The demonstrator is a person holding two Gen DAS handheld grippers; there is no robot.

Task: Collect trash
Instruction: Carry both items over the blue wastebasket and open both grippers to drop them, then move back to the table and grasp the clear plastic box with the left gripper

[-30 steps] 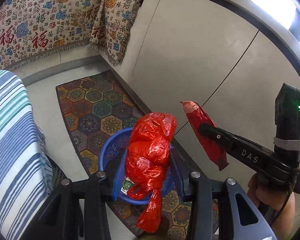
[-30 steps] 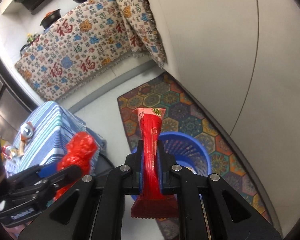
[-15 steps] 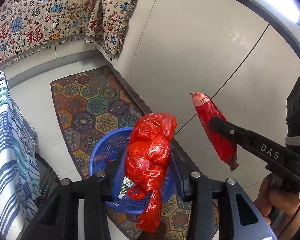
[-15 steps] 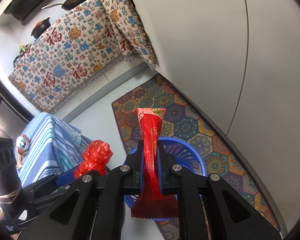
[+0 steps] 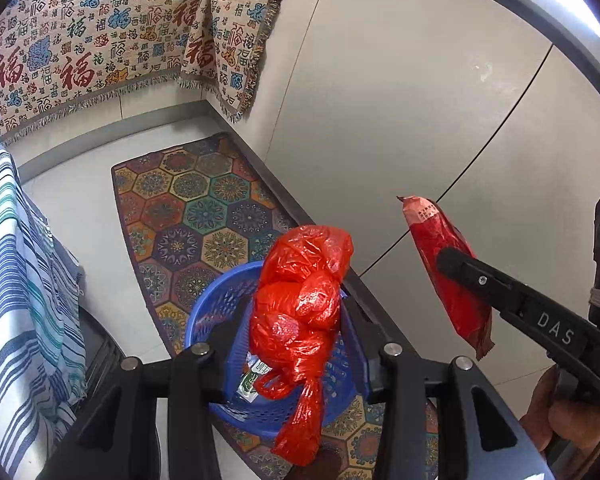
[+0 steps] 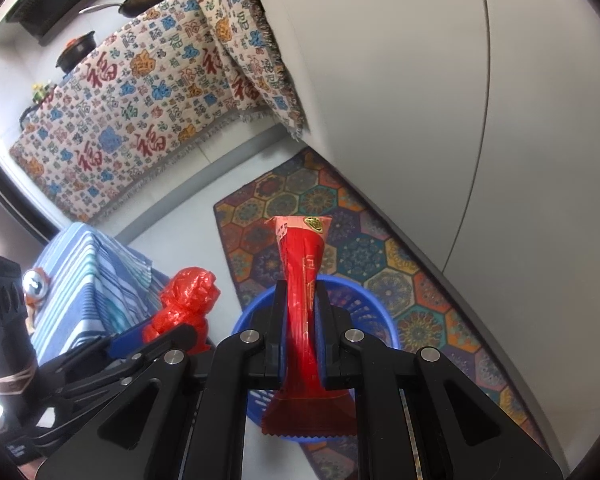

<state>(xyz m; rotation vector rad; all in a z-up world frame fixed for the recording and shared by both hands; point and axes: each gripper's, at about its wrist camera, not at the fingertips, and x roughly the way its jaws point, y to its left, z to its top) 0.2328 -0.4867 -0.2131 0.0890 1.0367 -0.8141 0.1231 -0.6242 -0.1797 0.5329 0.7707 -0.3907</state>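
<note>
- Where the patterned rug (image 5: 188, 216) meets the cabinet, blue basket (image 5: 220, 304) stands on it.
- Left gripper (image 5: 296, 344): jaws clenched on red plastic bag (image 5: 300, 304), over the basket.
- Right gripper (image 6: 300, 340): jaws clamped on red wrapper (image 6: 302, 320), above the basket.

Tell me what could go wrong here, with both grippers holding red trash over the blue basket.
1. The red plastic bag is bulky and its tail dangles past the near rim of the blue basket; released from here, it might catch on that rim or drop onto the patterned rug.
2. In the left wrist view the red snack wrapper hangs off to the side of the basket, so it could miss.
3. The basket looks light; a bump might tip it.
</note>
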